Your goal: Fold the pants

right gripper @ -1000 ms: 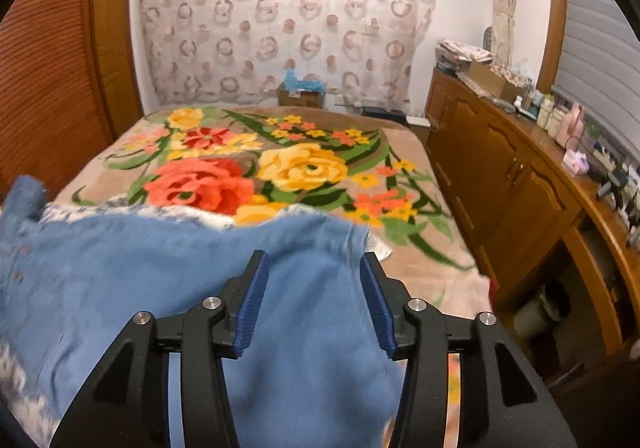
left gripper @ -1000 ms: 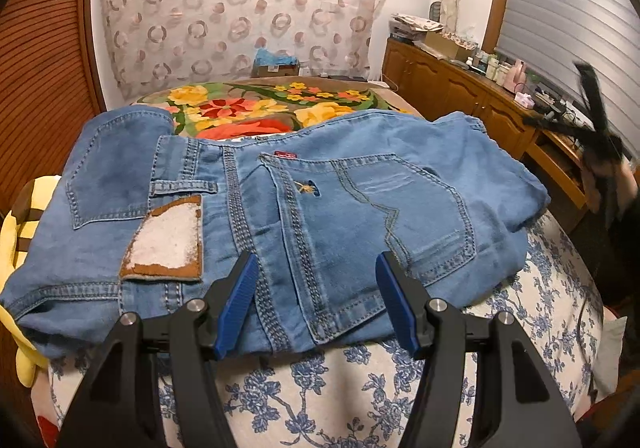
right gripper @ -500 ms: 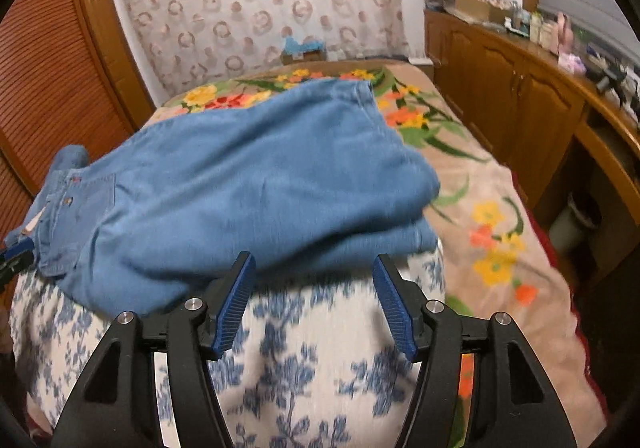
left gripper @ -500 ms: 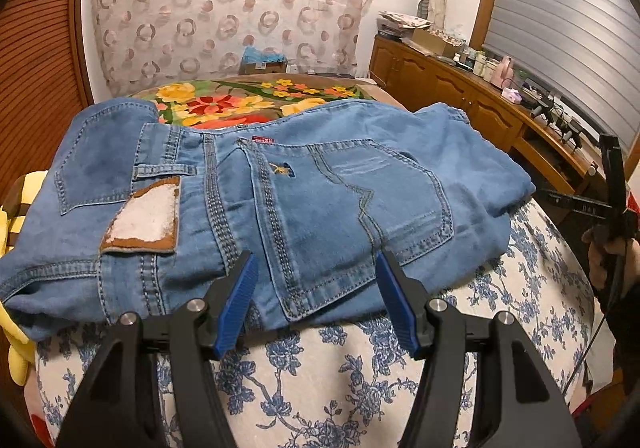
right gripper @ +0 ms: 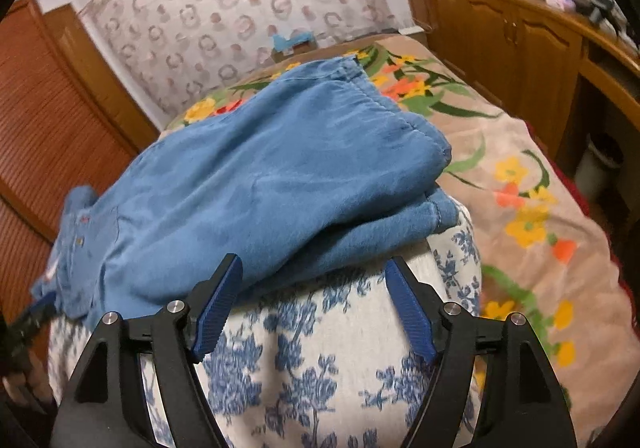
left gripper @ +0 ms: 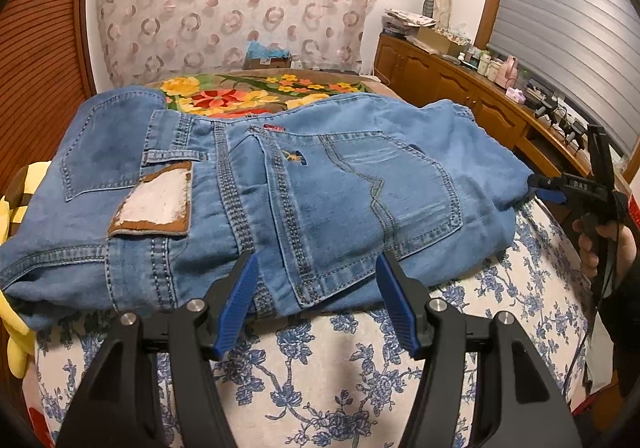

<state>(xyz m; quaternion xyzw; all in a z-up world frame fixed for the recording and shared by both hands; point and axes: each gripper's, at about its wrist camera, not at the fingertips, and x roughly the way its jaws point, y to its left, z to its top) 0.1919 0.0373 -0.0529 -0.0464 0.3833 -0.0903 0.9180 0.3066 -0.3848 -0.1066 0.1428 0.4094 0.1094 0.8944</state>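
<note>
Blue denim pants [left gripper: 280, 183] lie folded on a white cushion with blue flowers [left gripper: 320, 380], back pockets and a brown waist patch facing up. My left gripper [left gripper: 316, 288] is open and empty at the near edge of the pants. In the right wrist view the folded legs [right gripper: 256, 183] lie in layers on the same cushion [right gripper: 320, 348]. My right gripper [right gripper: 310, 300] is open and empty, just short of the folded edge. It also shows in the left wrist view [left gripper: 548, 187] at the right end of the pants, held in a hand.
A bed with a flowered blanket [right gripper: 520, 207] lies behind and to the right. Wooden cabinets [left gripper: 460, 83] with clutter on top run along the right wall. A yellow plush item [left gripper: 16, 207] sits at the left. A wooden slatted door [right gripper: 48, 127] stands on the left.
Both grippers have pulled back from the pants toward the near cushion edge. The right gripper swung down and around to the right end of the folded pants. Both stayed open.
</note>
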